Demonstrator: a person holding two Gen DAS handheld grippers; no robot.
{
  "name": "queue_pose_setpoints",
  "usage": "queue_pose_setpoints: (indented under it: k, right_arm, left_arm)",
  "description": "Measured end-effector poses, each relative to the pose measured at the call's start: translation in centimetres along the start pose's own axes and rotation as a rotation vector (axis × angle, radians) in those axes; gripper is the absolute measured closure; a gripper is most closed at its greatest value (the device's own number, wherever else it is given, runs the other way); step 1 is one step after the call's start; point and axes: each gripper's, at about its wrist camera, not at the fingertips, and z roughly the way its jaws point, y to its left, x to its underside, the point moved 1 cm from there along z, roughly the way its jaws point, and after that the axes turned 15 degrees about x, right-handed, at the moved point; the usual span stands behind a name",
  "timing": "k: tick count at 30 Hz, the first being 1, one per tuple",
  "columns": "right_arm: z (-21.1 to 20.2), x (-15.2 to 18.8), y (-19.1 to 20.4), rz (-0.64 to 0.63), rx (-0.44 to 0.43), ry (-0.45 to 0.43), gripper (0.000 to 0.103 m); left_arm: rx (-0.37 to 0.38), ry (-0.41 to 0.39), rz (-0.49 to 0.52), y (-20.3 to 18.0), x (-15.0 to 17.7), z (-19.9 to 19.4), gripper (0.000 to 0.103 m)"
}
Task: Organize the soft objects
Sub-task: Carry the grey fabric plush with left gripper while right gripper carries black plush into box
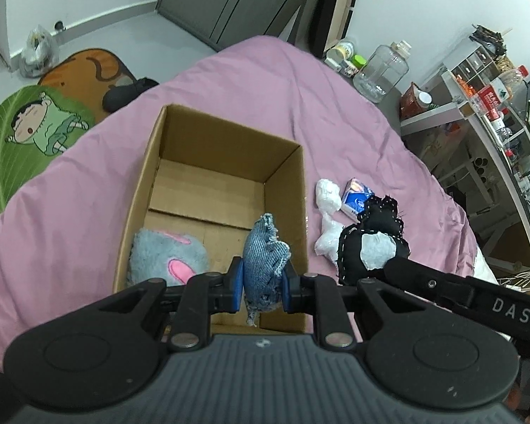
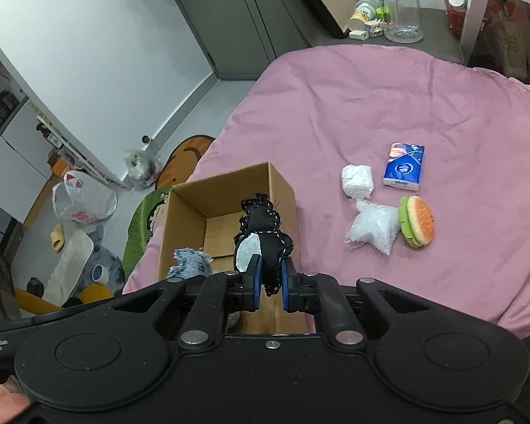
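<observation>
An open cardboard box [image 1: 226,141] stands on the pink bed; it also shows in the right wrist view [image 2: 183,219]. A grey and pink plush [image 1: 168,256] lies inside at its near left. My left gripper [image 1: 263,286] is shut on a blue denim soft toy [image 1: 265,265] and holds it over the box's near right corner. My right gripper [image 2: 270,288] is shut on a black stitched soft toy [image 2: 263,236] with a white patch, above the box's right wall. The black toy [image 1: 371,240] and denim toy [image 2: 190,265] each show in the other view.
On the pink sheet [image 2: 388,106] right of the box lie a white wad [image 2: 357,180], a clear bag of white filling [image 2: 372,229], a blue tissue pack [image 2: 403,166] and a plush burger [image 2: 418,221]. A water jug [image 2: 401,7] and shelves [image 1: 477,113] stand beyond the bed.
</observation>
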Motion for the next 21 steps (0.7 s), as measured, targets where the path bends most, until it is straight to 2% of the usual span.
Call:
queue_pose_setpoints:
  k: [7,10,13,21]
  right_arm:
    - [1.3,-0.2,0.9,-0.026,0.008,0.031,0.092]
    - [1.8,-0.4,1.2,-0.037,0.016,0.041,0.092]
    - [2.3,-0.7,1.5,-0.043,0.016,0.054,0.092]
    - [3.6,-1.0,3.3,-0.091,0.011,0.093,0.091]
  left_arm:
    - [0.004,0.026,-0.043,1.2,-0.3,1.5,0.083]
    - [0.013,0.052,-0.037,1.3,-0.5,2.2,0.079]
    - [0.02,0.087,-0.079,1.8,-1.0,2.7,0.075]
    - [-0.018,0.046,-0.092,2.6,-2.9,1.0,0.073]
